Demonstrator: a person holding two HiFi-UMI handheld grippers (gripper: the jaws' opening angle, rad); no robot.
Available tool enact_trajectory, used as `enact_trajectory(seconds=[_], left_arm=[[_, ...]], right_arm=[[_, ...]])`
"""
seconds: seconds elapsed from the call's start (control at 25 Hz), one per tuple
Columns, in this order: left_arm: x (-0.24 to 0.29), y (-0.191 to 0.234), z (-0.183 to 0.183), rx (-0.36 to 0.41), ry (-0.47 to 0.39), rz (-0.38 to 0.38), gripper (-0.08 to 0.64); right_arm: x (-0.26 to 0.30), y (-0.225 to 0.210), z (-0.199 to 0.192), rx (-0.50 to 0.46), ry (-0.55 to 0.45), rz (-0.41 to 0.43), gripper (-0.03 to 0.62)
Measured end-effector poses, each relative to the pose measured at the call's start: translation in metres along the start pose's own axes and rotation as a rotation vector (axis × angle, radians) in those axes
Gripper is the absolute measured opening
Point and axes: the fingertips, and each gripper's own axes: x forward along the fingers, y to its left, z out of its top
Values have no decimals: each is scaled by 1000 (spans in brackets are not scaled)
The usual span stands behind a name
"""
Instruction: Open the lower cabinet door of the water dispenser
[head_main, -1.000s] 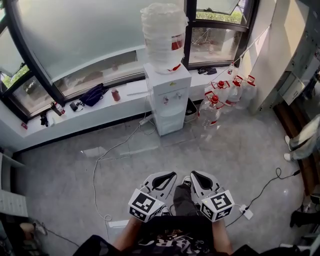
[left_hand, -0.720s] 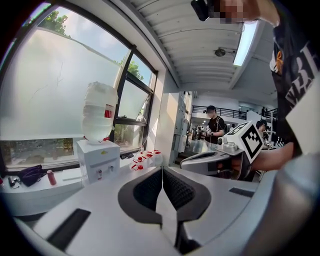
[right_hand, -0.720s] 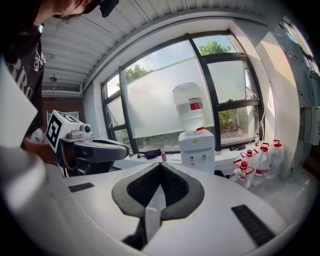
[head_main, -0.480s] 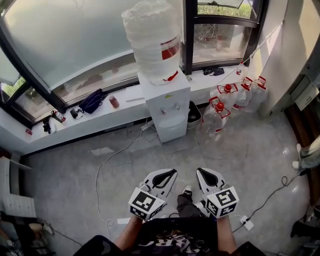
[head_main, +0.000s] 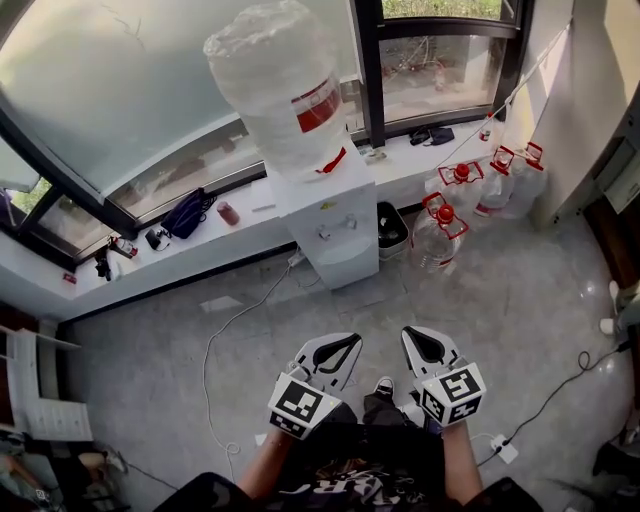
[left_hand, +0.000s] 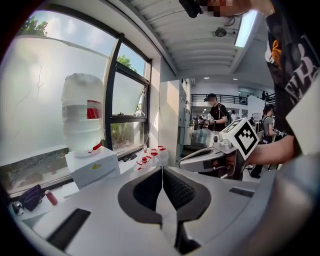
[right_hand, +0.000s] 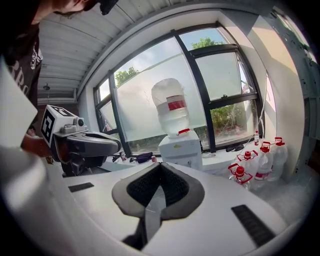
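Clenched empty: left hand-held gripper (head_main: 345, 346) at 7 o'clock, right hand-held gripper (head_main: 413, 335) at 5 o'clock, well apart from water dispenser (head_main: 336, 228) at 12 o'clock.

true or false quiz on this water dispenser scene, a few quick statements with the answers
1. The left claw and right claw are both shut and empty. True.
2. The left claw touches the dispenser. False: it is well short of it.
3. A bottle sits on top of the dispenser. True.
4. In the head view the red-capped jugs stand left of the dispenser. False: they stand to its right.
5. The dark bag lies on the floor. False: it lies on the sill.
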Motion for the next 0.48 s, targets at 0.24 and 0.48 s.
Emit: enact_trajectory(seconds=[0.24, 0.48], left_arm=[[5, 15, -11, -54, 17, -6, 20], [22, 52, -33, -53, 57, -39, 20]], right_arm=[[22, -11, -11, 4, 41, 7, 14], [63, -30, -23, 0, 78, -18, 15]])
